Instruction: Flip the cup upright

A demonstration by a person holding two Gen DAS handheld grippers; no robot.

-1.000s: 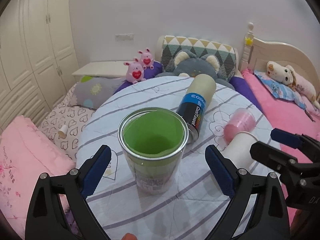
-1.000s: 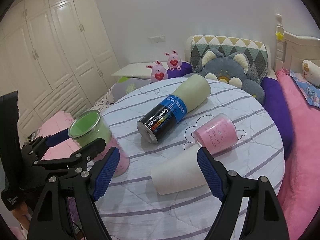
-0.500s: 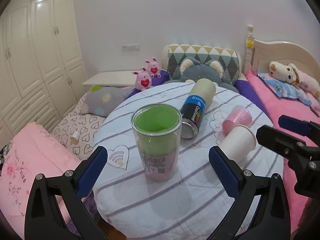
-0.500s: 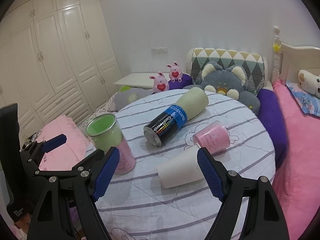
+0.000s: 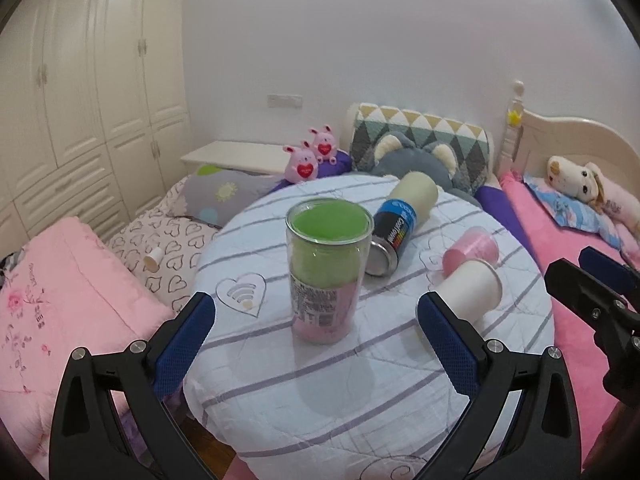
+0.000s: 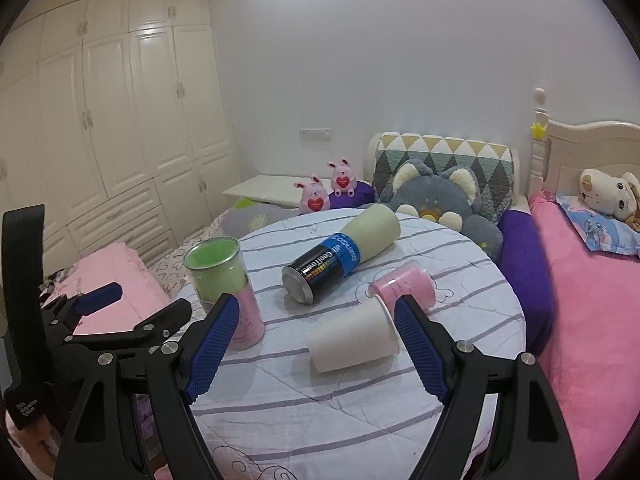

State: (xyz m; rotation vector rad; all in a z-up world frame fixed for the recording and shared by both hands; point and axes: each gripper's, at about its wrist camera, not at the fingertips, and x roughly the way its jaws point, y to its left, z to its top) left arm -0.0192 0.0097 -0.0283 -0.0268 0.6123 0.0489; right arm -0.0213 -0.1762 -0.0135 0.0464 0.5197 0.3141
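Observation:
A clear tumbler with green and pink lining [image 5: 326,276] stands upright on the round striped table [image 5: 360,400]; it also shows in the right wrist view [image 6: 224,288]. My left gripper [image 5: 316,344] is open and empty, in front of the tumbler and apart from it. A white paper cup [image 6: 352,336] lies on its side, also seen in the left wrist view [image 5: 470,292]. A pink cup [image 6: 404,286] lies behind it. My right gripper [image 6: 316,352] is open and empty, just in front of the white cup.
A black and blue can with a cream cap [image 6: 340,256] lies on its side mid-table. A pink bed [image 6: 592,320] is to the right, pink bedding [image 5: 60,300] to the left, plush toys [image 6: 436,200] behind the table, a wardrobe [image 6: 100,140] at left.
Both grippers have drawn back from the table and risen. The tumbler stands free where the left gripper's open jaws were around it. The lying cups and can have not moved.

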